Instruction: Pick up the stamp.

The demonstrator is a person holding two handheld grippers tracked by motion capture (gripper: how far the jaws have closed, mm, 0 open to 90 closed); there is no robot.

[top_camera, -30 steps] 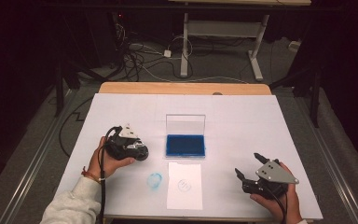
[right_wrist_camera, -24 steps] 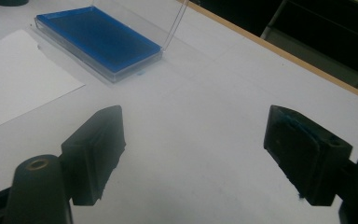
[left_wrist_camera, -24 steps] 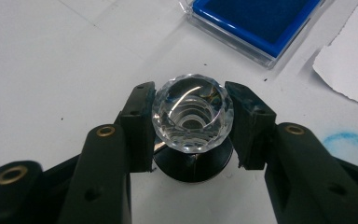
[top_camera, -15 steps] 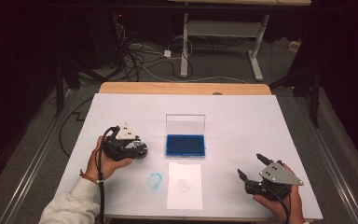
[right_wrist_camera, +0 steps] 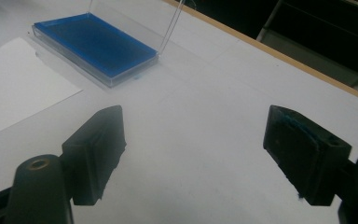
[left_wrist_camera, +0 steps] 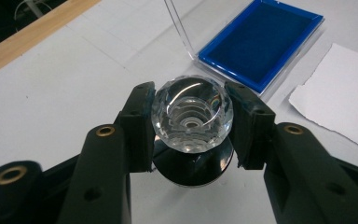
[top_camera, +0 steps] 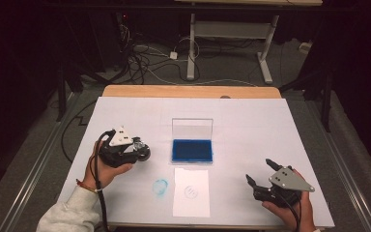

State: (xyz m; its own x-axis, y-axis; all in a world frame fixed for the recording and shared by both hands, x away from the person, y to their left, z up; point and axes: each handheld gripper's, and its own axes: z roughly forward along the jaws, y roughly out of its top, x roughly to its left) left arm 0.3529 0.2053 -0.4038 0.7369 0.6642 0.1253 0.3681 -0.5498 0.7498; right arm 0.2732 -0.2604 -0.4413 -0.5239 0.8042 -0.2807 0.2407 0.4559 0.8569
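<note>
A stamp with a clear faceted knob (left_wrist_camera: 192, 114) and a round black base is clamped between my left gripper's (left_wrist_camera: 192, 122) pads, just above the white table. From above, that left gripper (top_camera: 139, 149) is left of the open blue ink pad (top_camera: 192, 151), whose clear lid (top_camera: 192, 128) stands upright behind it. A white paper (top_camera: 191, 193) with a faint round print lies in front of the pad. My right gripper (top_camera: 260, 170) rests at the front right, open and empty (right_wrist_camera: 193, 149), facing the ink pad (right_wrist_camera: 95, 44) and paper (right_wrist_camera: 14, 88).
A blue ink smear (top_camera: 160, 187) marks the table cover left of the paper. The table's wooden far edge (top_camera: 188, 91) borders a dark floor with cables and a desk frame. Bare white surface (top_camera: 251, 125) spreads to the right and behind the ink pad.
My left gripper has risen a little and drifted slightly left with the stamp still in its jaws. The right gripper has stayed where it was.
</note>
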